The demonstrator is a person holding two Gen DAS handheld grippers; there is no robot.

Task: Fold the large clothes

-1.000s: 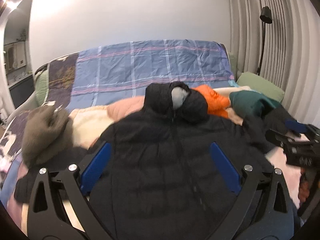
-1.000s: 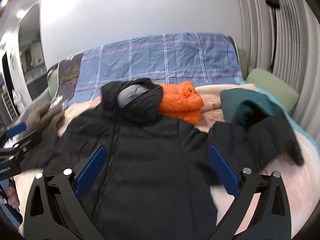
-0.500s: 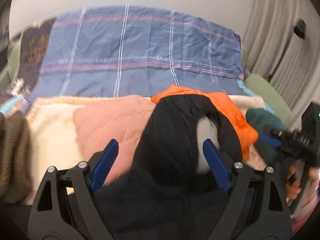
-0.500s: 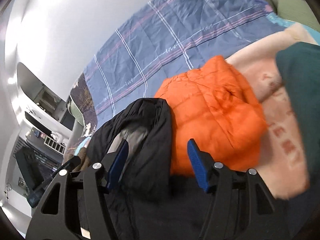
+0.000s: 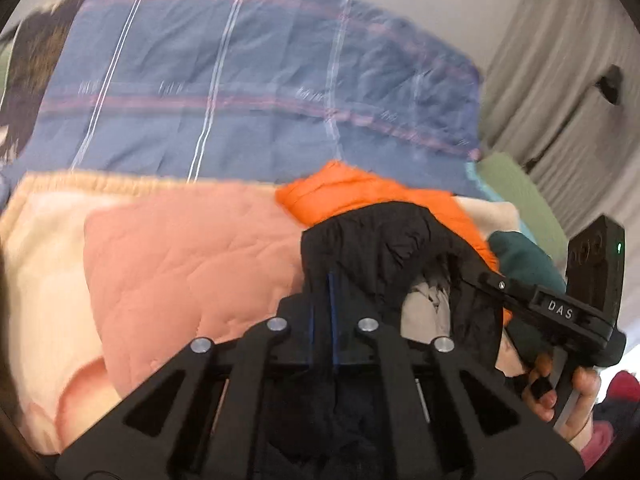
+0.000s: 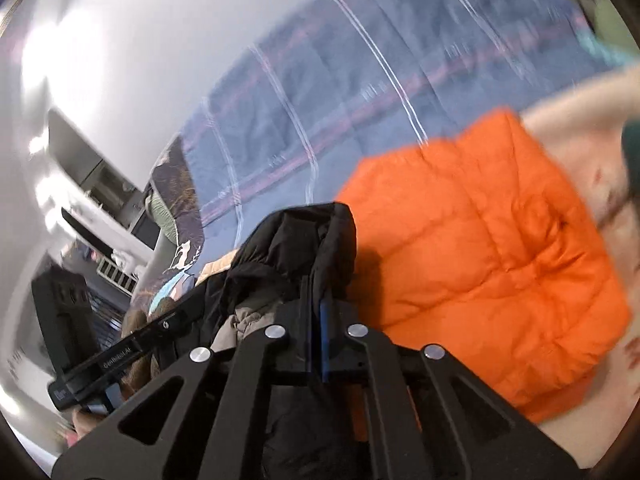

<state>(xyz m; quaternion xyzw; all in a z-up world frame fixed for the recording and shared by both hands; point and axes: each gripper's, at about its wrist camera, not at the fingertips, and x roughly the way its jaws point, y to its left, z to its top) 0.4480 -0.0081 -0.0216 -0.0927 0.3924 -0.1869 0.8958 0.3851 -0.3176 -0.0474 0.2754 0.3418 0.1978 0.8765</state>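
We have both tools clamped on the black puffer jacket (image 5: 384, 240), which lies on the bed in front of the orange jacket (image 6: 480, 248). Our left tool (image 5: 324, 300) pinches one side of its hood, our right tool (image 6: 320, 312) the other, their blue pads closed tight. Holding the hood at two matching points should let us pull it flat for folding.

We're in a bedroom at home: a bed spread with a blue plaid quilt (image 5: 248, 92) and a peach quilted blanket (image 5: 180, 264), a green pillow (image 5: 516, 192) at its far corner, pleated grey curtains (image 5: 560, 80) along one wall, clothes like an orange puffer jacket (image 6: 480, 248) piled on top.
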